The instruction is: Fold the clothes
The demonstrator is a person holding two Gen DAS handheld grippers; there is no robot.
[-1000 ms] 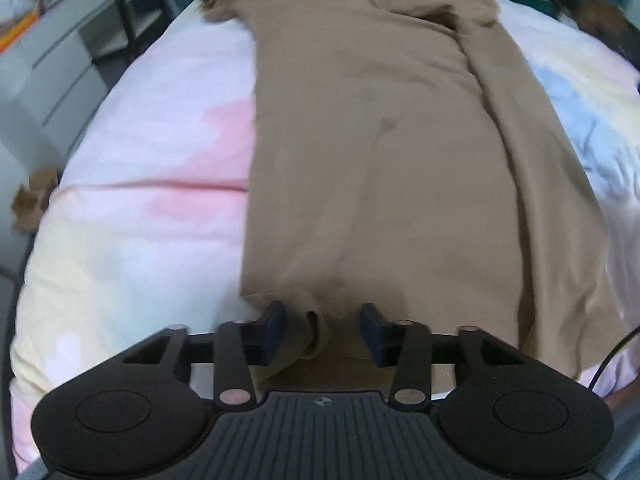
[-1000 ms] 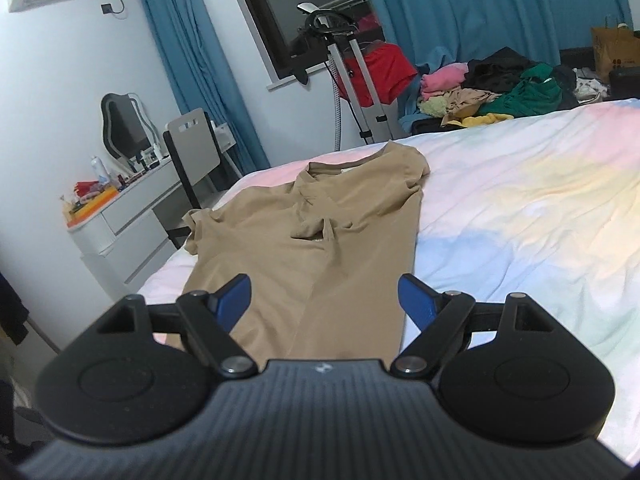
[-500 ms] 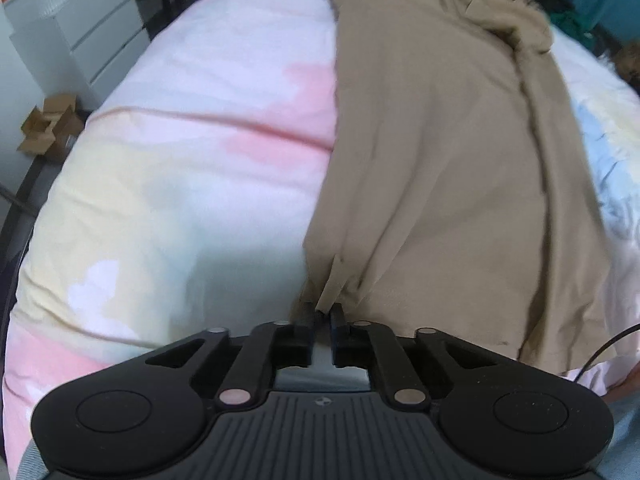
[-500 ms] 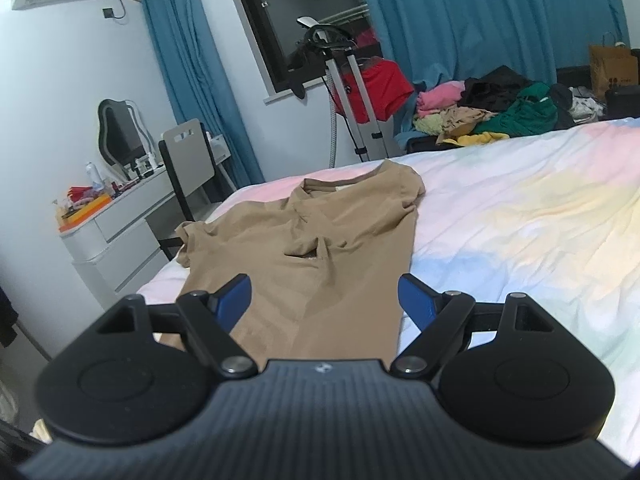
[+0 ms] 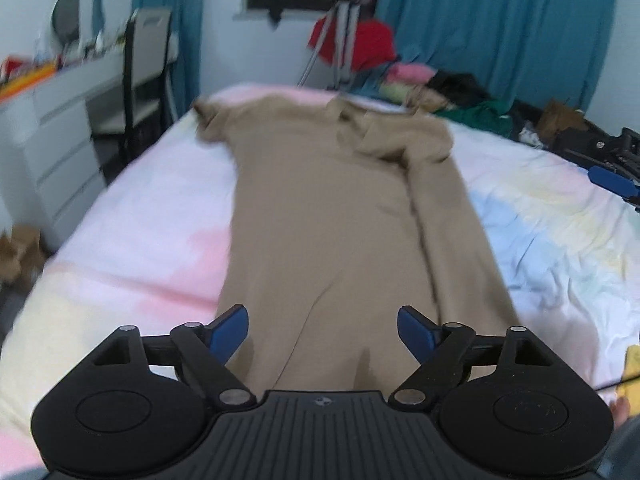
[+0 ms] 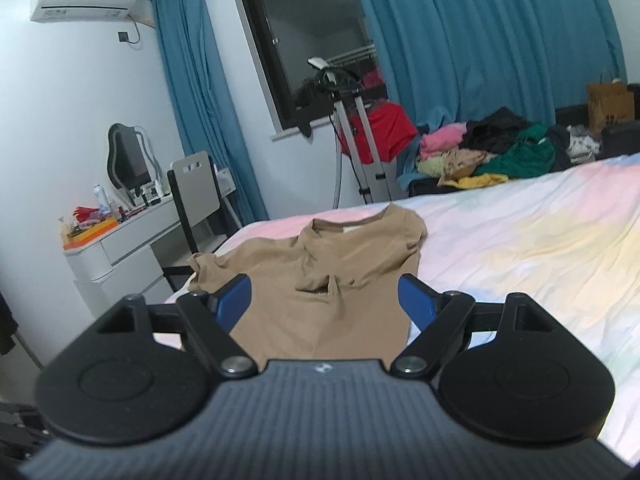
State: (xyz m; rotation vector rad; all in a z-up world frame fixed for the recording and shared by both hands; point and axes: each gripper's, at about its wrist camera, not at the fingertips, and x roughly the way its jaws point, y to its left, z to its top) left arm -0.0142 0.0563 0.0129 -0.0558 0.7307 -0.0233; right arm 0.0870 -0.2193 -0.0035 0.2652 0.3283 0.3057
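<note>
A tan shirt lies lengthwise on the pastel bed, its right side folded over the middle and its collar end at the far side. My left gripper hangs above the shirt's near hem; its jaws are opening wide, with nothing between the blue pads. In the right wrist view the same tan shirt shows its collar and a crumpled sleeve. My right gripper stands open above the shirt, holding nothing. Its blue fingertip shows at the right edge of the left wrist view.
A white dresser with clutter and a grey chair stand left of the bed. A pile of clothes and a stand with a red garment lie beyond the bed, by blue curtains. A cardboard box sits on the floor.
My left gripper was shut on the shirt's near hem half a second ago; it has let go, opened wide, risen and tilted up. The right gripper tilted up a little and stayed open.
</note>
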